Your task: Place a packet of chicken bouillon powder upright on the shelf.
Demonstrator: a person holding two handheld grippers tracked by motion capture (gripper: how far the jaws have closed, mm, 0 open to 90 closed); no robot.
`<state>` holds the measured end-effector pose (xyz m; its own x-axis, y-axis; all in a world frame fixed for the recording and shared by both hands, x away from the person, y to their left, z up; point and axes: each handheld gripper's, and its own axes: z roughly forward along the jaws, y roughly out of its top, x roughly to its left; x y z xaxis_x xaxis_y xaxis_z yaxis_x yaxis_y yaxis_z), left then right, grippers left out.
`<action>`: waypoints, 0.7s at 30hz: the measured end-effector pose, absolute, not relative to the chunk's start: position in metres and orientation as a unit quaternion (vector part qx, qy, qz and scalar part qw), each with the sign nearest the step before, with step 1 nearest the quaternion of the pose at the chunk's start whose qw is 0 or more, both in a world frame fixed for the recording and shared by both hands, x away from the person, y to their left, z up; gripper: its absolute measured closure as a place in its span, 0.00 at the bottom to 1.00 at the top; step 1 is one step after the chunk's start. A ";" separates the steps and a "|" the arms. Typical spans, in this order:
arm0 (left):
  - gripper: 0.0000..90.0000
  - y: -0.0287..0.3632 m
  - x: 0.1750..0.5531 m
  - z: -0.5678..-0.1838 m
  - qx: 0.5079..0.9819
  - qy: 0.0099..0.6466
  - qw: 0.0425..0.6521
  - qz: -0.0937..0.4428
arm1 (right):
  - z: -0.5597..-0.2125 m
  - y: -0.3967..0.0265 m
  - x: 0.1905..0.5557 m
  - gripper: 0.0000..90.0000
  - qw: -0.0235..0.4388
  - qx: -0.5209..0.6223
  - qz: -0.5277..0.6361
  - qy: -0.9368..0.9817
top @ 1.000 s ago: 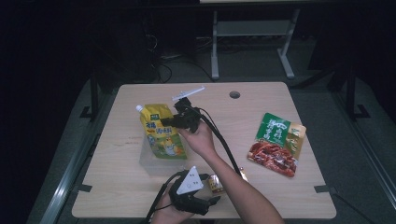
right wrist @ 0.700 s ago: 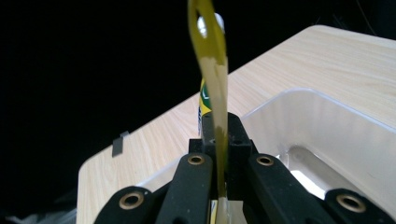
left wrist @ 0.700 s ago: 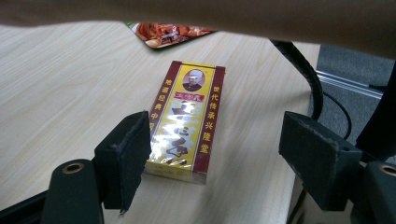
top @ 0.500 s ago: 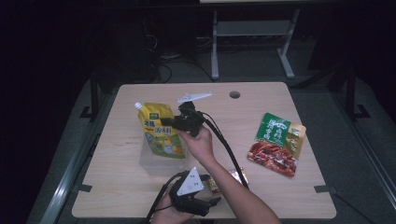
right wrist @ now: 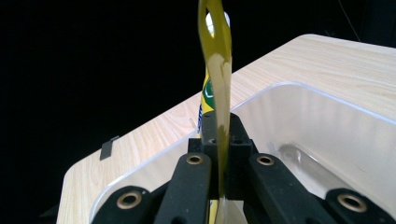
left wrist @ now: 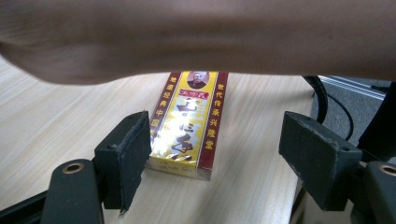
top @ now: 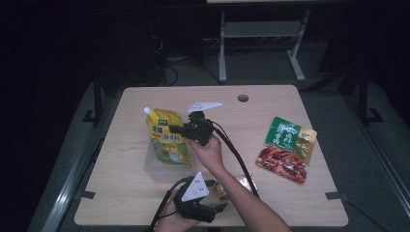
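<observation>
Yellow pouch (top: 167, 137) carried over clear bin (top: 162, 169), right gripper (top: 175, 129) clamping it (left gripper (left wrist: 212, 154) spread), boxed packet (left wrist: 189, 121) nearby

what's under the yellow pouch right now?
A clear plastic bin sits under the yellow pouch, which the right gripper holds pinched by its edge. The bin's visible floor looks bare; the pouch covers the rest.

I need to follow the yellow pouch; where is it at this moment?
In the high view, the yellow pouch hangs left of centre over the clear bin, pinched by the right gripper.
</observation>
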<state>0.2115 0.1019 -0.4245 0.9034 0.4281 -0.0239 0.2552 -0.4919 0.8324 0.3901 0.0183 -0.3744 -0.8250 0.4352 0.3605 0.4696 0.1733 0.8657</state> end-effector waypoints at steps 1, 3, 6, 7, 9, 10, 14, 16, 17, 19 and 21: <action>0.27 0.102 0.212 -0.425 0.859 0.199 0.463 0.094 | -0.374 0.017 0.391 0.99 0.018 -0.294 -0.569 -0.768; 0.27 0.102 0.212 -0.425 0.858 0.200 0.463 0.094 | -0.375 0.016 0.392 0.98 0.019 -0.288 -0.566 -0.772; 0.27 0.102 0.212 -0.425 0.859 0.200 0.462 0.094 | -0.375 0.014 0.394 0.97 0.021 -0.277 -0.560 -0.780; 0.27 0.102 0.212 -0.425 0.860 0.199 0.461 0.093 | -0.375 0.013 0.394 0.97 0.024 -0.275 -0.559 -0.782; 0.27 0.102 0.212 -0.425 0.860 0.199 0.461 0.094 | -0.376 0.012 0.395 0.96 0.022 -0.268 -0.553 -0.789; 0.27 0.102 0.212 -0.425 0.860 0.200 0.461 0.093 | -0.376 0.011 0.395 0.96 0.024 -0.267 -0.550 -0.791; 0.27 0.101 0.213 -0.426 0.860 0.201 0.460 0.093 | -0.378 0.008 0.397 0.95 0.025 -0.260 -0.544 -0.797; 0.27 0.101 0.213 -0.426 0.860 0.201 0.460 0.093 | -0.378 0.008 0.397 0.94 0.024 -0.258 -0.540 -0.801; 0.27 0.101 0.213 -0.426 0.860 0.201 0.460 0.093 | -0.379 0.008 0.397 0.93 0.026 -0.257 -0.538 -0.803; 0.27 0.101 0.213 -0.426 0.860 0.202 0.459 0.094 | -0.379 0.008 0.398 0.92 0.027 -0.256 -0.535 -0.805; 0.27 0.101 0.213 -0.427 0.860 0.202 0.459 0.094 | -0.379 0.007 0.398 0.88 0.028 -0.257 -0.533 -0.806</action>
<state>0.2135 0.1008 -0.4266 0.9007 0.4338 -0.0228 0.2605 -0.4975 0.8274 0.3980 0.0071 -0.3792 -0.8667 0.3832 0.3193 0.4438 0.3003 0.8443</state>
